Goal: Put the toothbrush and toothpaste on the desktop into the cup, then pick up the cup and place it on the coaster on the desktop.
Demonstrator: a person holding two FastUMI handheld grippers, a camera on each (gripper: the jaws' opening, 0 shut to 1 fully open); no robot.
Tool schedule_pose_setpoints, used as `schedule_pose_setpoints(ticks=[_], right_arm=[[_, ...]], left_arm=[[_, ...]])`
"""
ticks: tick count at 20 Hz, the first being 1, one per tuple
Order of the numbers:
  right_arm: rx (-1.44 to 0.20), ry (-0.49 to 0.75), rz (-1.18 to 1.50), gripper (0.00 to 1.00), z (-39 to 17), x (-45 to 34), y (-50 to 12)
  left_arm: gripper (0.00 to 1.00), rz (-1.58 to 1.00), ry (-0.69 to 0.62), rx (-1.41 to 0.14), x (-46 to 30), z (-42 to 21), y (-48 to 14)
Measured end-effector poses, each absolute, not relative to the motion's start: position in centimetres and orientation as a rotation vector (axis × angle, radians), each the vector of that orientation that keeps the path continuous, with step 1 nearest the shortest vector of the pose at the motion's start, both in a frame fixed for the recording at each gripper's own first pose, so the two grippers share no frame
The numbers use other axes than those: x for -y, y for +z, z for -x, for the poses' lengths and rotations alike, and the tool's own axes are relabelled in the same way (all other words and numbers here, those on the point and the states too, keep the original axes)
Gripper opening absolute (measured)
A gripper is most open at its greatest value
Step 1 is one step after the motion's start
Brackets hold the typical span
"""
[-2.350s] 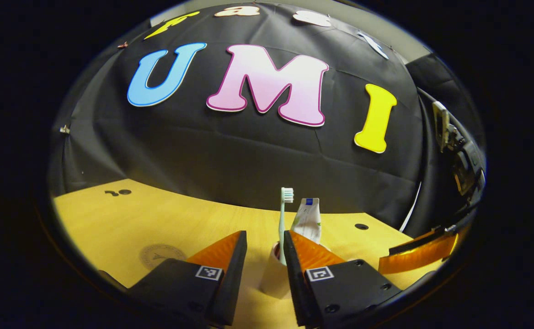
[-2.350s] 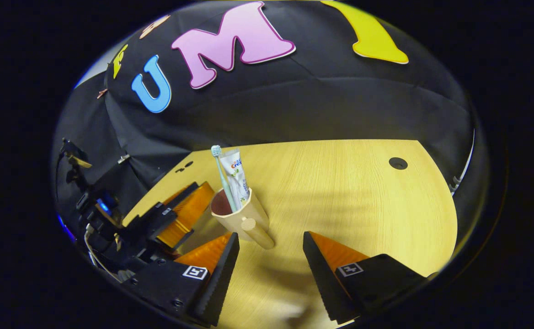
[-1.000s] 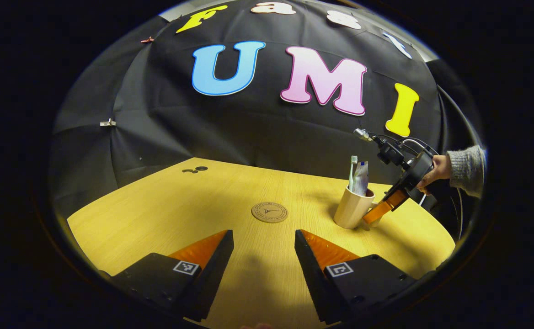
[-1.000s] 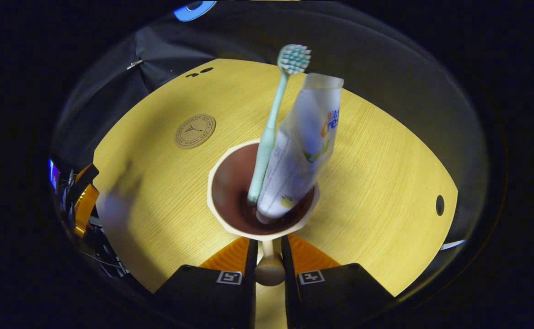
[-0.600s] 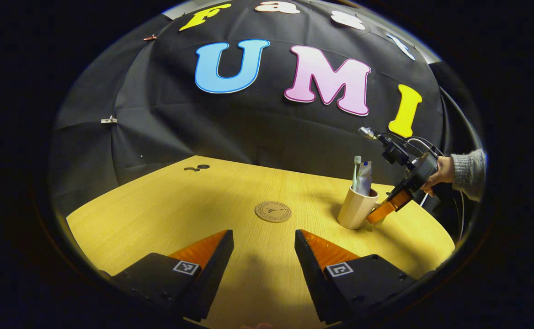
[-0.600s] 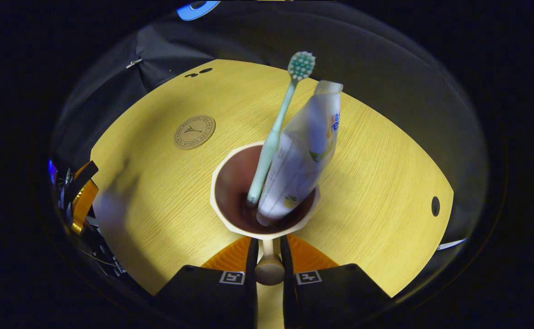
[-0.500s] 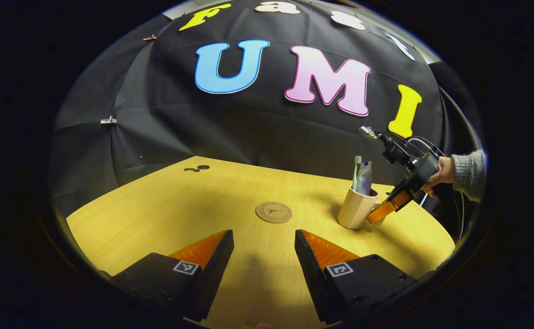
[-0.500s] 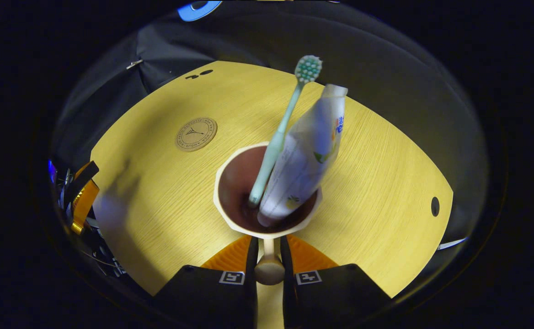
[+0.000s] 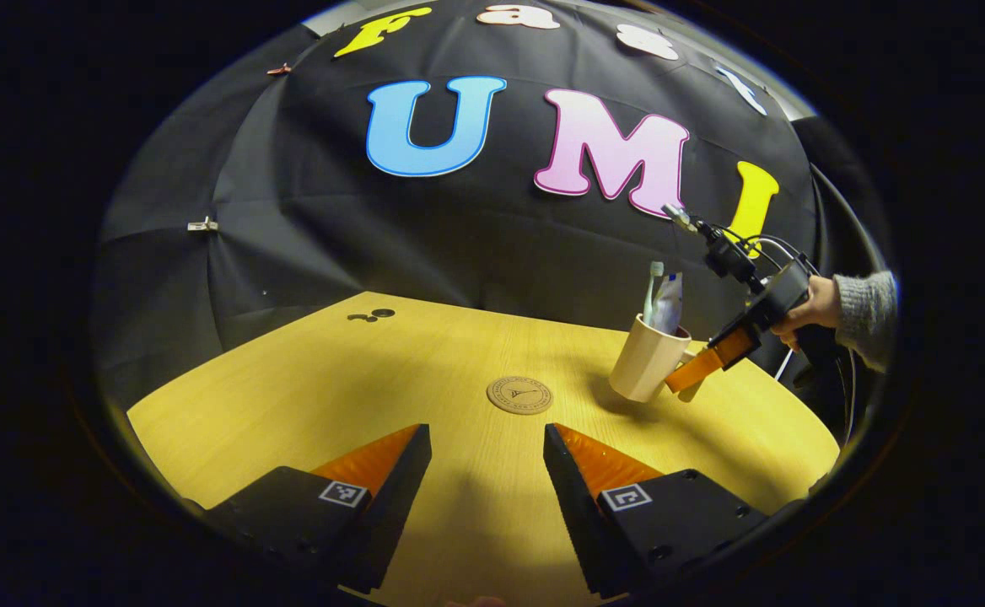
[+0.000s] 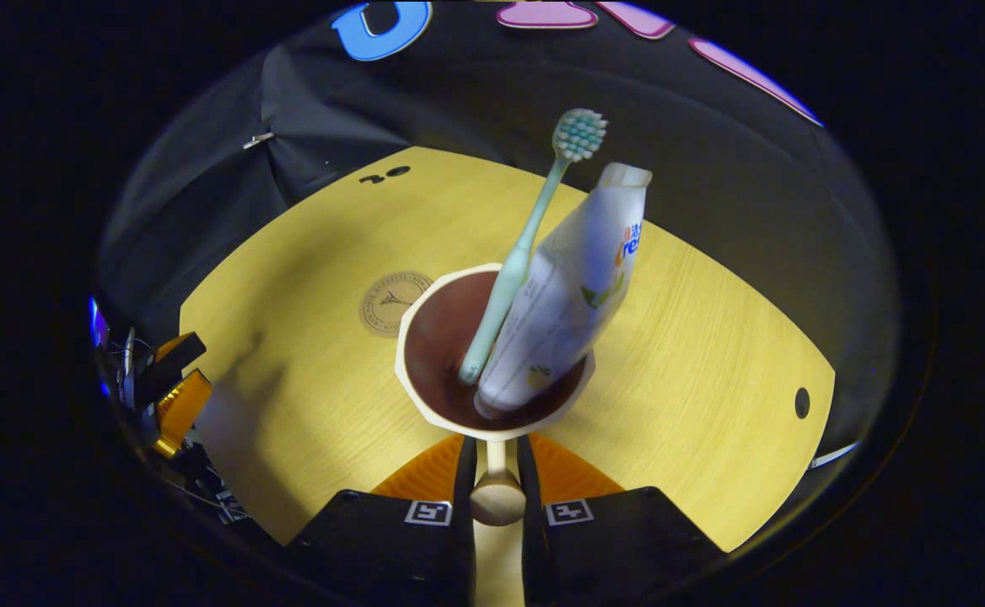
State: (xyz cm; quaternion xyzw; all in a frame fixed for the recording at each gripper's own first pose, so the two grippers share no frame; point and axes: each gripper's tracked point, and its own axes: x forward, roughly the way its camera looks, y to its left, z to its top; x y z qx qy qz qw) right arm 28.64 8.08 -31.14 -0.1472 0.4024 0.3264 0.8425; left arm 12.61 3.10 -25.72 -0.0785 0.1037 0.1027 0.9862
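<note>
Left gripper view, going left to right. Left gripper at 6 o'clock, fingers spread wide, nothing between them, hovering above the wooden desktop. Coaster, round and brown, lies flat on the desktop just past the finger gap, toward 5 o'clock of centre. Beige cup at 3 o'clock, just right of the coaster and apart from it; it is tilted and a shadow sits under its base, so it appears clear of the desktop. Toothbrush and toothpaste stand in it, tops above the rim. Right gripper meets the cup's right side from 3 o'clock, held by a hand with a grey sleeve.

Right gripper view, going left to right. Orange finger of the left gripper at 8 o'clock by the desktop edge. Coaster at 10 o'clock of the cup, partly hidden behind the rim. Cup at centre, dark inside; toothbrush leans toward 1 o'clock, bristle head up; toothpaste leans beside it on the right, touching. Right gripper at 6 o'clock, fingers pressed together on the cup's handle, pinching it from both sides.
</note>
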Motion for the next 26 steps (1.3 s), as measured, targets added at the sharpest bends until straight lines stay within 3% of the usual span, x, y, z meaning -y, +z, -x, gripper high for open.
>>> schedule_pose_setpoints(ticks=[4,20,21,22,26], right_arm=[[-0.836,0.741,0.318,0.25,-29.1,-11.4,-31.0],[-0.855,0.837,0.434,0.25,-28.9,-11.3,-30.4],[-0.854,0.838,0.435,0.30,-28.9,-11.2,-30.2],[-0.855,0.840,0.437,0.25,-28.9,-11.3,-30.3],[-0.864,0.845,0.461,0.25,-28.9,-11.2,-30.3]], left_arm=[[0.86,0.152,0.227,-0.201,-4.9,-11.1,-24.8],[0.85,0.194,0.313,-0.240,-7.7,-7.0,-26.5],[0.86,0.196,0.315,-0.242,-7.7,-7.0,-26.6],[0.85,0.198,0.316,-0.243,-7.7,-6.9,-26.6],[0.86,0.199,0.322,-0.248,-7.8,-7.1,-27.0]])
